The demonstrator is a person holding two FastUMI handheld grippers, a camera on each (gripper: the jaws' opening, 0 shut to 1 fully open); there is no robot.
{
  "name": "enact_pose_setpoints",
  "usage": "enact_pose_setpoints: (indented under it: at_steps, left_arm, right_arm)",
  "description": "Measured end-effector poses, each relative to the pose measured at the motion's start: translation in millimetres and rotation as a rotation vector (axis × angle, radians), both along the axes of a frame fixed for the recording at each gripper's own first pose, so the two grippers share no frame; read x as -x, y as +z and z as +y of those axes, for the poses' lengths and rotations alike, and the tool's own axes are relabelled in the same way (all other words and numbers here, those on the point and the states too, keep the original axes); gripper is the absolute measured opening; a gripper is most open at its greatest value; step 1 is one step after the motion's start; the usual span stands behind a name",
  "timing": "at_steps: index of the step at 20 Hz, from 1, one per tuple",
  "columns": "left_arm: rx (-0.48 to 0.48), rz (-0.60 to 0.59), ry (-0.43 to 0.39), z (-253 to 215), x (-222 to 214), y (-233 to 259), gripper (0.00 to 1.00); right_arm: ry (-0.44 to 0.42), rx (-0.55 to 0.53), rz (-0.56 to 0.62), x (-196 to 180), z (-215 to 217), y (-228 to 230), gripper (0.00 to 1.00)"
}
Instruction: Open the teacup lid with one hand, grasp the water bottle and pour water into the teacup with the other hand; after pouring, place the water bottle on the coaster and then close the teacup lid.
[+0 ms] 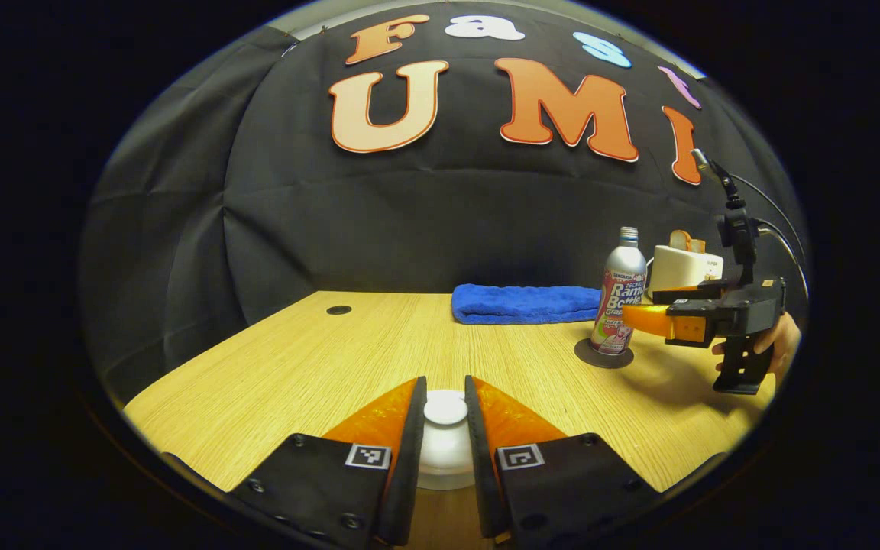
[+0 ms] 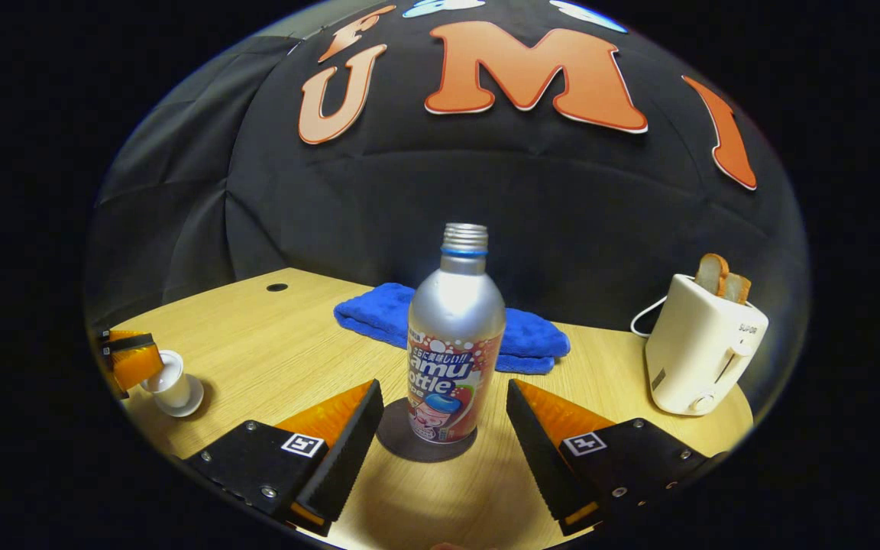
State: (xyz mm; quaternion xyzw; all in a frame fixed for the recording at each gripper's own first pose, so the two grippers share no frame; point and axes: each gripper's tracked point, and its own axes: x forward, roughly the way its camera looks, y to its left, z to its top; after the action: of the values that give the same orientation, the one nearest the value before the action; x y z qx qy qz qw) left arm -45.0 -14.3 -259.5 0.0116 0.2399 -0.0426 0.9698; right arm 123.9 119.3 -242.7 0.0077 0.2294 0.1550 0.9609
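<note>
Your left gripper (image 1: 445, 409) has its fingers closed in on the white lid (image 1: 444, 409) of the teacup (image 1: 446, 458), one on each side of the knob and pressing against it; in the left gripper view the cup sits low between them on the wooden surface (image 1: 318, 359). In the right gripper view that same cup (image 2: 174, 389) shows well to the left of the bottle, with your left gripper's fingers at its top. Your right gripper (image 2: 440, 416) is spread wide, its fingers apart on either side of the bottle (image 2: 451, 359) and not touching it. The bottle stands upright on the dark round coaster (image 2: 394, 443), its neck uncapped. In the left gripper view you can see your right gripper (image 1: 642, 309) and the hand (image 1: 776, 344) holding it just right of the bottle (image 1: 620, 298), its fingers reaching around the bottle's body, and the coaster (image 1: 600, 355) under the bottle. A folded blue towel (image 2: 528, 340) lies behind the bottle, against the booth wall. A white toaster (image 2: 700, 347) with bread in its slots stands to the right of the bottle, its cord trailing behind it.
</note>
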Motion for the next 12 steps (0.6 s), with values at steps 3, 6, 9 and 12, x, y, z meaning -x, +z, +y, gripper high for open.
enact_pose_setpoints:
  at_steps: [3,6,9,12]
  left_arm:
    - [-0.003,-0.04,0.005,1,-2,13,0.41]
    - [-0.015,-0.113,0.007,-2,-8,38,0.55]
    - [-0.022,-0.158,-0.003,-10,-13,57,0.69]
    - [-0.029,-0.2,-0.005,-18,-17,78,0.8]
  right_arm:
    - [-0.004,-0.003,-0.041,10,-9,20,0.98]
    - [-0.023,0.001,-0.101,18,-19,43,0.98]
    - [-0.04,-0.005,-0.145,29,-28,62,0.98]
    - [-0.062,0.001,-0.19,39,-38,83,0.98]
